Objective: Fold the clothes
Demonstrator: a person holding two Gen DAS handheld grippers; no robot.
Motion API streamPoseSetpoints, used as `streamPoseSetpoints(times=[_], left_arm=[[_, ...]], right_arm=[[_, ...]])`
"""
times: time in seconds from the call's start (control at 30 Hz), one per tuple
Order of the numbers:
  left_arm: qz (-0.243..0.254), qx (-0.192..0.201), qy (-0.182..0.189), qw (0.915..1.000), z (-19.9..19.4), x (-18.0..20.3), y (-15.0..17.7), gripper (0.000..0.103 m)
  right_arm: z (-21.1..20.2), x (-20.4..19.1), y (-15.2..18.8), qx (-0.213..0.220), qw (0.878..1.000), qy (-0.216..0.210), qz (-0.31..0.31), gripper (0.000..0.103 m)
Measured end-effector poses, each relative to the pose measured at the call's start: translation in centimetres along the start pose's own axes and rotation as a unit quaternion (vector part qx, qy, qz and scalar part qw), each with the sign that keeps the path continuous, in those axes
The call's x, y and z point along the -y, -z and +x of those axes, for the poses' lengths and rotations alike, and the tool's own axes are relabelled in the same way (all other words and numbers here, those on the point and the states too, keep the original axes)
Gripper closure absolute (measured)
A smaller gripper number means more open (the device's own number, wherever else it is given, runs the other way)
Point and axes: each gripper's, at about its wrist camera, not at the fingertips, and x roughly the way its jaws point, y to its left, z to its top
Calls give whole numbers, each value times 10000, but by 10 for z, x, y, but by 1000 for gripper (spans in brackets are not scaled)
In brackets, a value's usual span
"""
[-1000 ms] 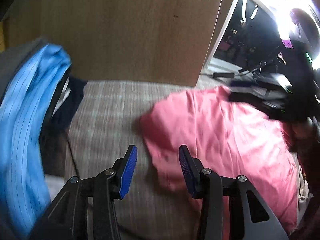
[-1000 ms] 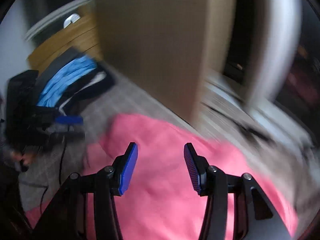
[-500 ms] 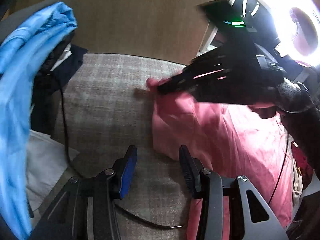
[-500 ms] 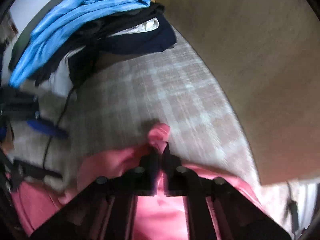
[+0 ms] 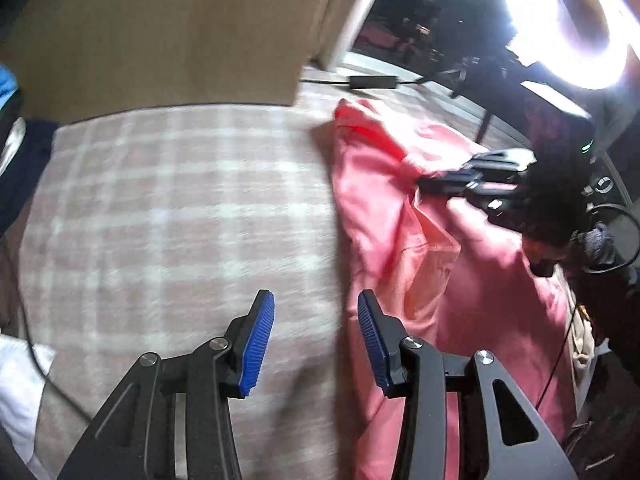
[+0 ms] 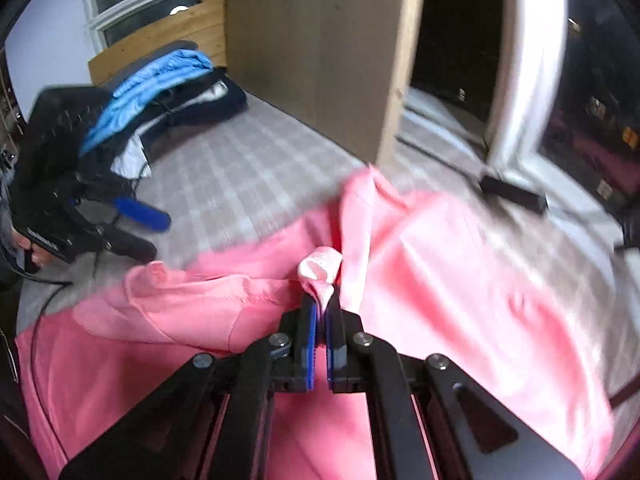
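A pink garment (image 5: 432,248) lies on a checked bedspread (image 5: 180,220); it also fills the lower part of the right wrist view (image 6: 440,280). My right gripper (image 6: 320,320) is shut on a bunched fold of the pink garment and lifts it; it shows in the left wrist view (image 5: 460,184) over the garment. My left gripper (image 5: 316,336) is open and empty, just above the bedspread at the garment's left edge. It shows in the right wrist view (image 6: 136,224) at the left.
A pile of blue and dark clothes (image 6: 160,92) lies at the bed's far left by a wooden headboard (image 6: 160,36). A wooden panel (image 5: 160,32) stands behind the bed. A bright ring light (image 5: 572,20) and a black cable (image 5: 372,80) are at right.
My right gripper has pulled the pinched pink fold back and up from the far corner. My left gripper has shifted toward the garment's left edge, still open.
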Motion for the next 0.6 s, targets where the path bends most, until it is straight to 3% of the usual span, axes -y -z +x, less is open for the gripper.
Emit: streamPoseSetpoints(times=[0.2, 0.33, 0.47, 0.6], left_arm=[[436, 36, 386, 9983, 0, 34, -5, 61], [706, -164, 304, 9969, 16, 51, -8, 62], [716, 16, 377, 9967, 7, 55, -12, 62], [782, -17, 358, 9963, 9, 56, -12, 71]], right_arm=[[-7, 7, 9, 253, 9995, -87, 182, 99], [-7, 6, 10, 299, 9994, -99, 162, 99], [-8, 5, 11, 316, 9994, -100, 141, 99], [-6, 4, 9, 277, 9995, -88, 131, 99]])
